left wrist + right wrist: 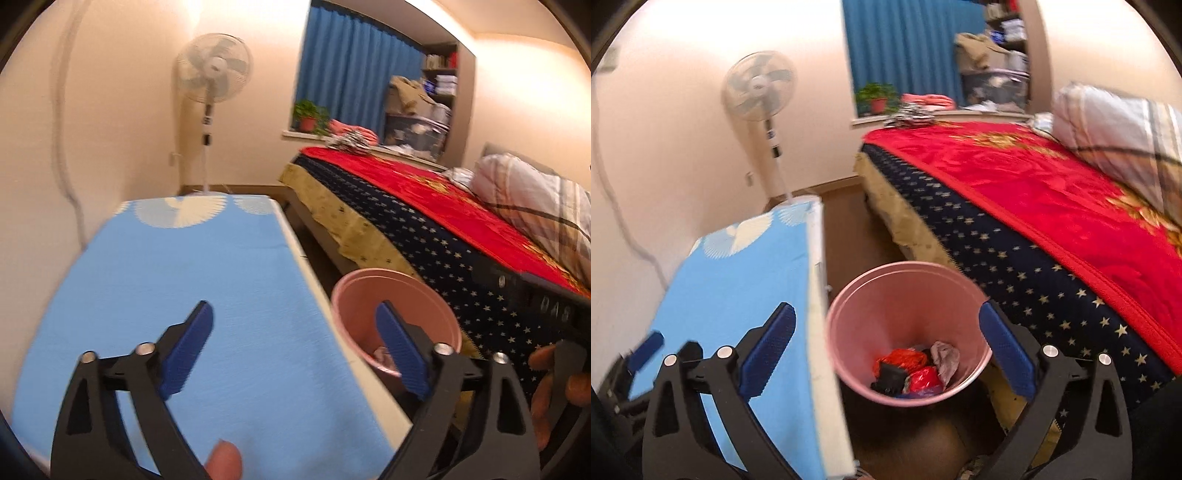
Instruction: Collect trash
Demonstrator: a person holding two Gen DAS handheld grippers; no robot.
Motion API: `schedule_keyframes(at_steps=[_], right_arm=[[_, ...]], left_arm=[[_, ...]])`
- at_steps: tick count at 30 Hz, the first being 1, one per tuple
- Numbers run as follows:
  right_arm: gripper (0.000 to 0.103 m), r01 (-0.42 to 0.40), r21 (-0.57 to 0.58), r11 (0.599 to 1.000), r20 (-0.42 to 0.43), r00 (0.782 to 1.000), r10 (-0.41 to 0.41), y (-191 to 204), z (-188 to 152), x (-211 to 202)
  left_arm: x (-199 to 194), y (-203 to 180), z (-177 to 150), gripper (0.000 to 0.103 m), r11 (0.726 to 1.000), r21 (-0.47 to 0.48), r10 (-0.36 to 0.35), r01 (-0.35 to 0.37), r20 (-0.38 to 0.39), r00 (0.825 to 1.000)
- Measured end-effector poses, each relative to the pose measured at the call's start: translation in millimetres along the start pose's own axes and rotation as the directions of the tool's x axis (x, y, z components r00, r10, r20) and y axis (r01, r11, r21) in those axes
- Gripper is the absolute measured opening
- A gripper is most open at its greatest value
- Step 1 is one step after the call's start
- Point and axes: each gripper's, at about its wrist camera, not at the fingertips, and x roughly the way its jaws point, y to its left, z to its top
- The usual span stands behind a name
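Left gripper: jaws spread wide, nothing between them. It hovers over the blue-covered table, angled downward; the pink bin sits on the floor just right of the table edge, behind the right finger.

Right gripper: jaws fully apart, empty. Bin lies directly ahead and below, framed between the fingers. Trash, red, grey and dark crumpled pieces, rests at the bin's bottom. The bed stands right of the bin.

A home bedroom: a bed with pillow, standing fan, blue curtain
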Motion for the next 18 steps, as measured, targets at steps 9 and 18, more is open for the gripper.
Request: schedule_keyframes(at_steps=[9,18], right_arm=[[0.098,-0.031,-0.104,0.994,-0.017,0.999,0.029,40.3,-34.9,-18.0],[0.098,-0.005,-0.119,0.993,-0.016,1.0,0.003,48.5,-42.3,-4.8]], left_arm=[[-48.6,40.2,-19.7,0.095,0.975,-0.05,0.218,-0.217,0.009,0.976],[-39.3,48.1,-26.1,0.095,0.967,-0.077,0.241,-0.241,-0.011,0.97]])
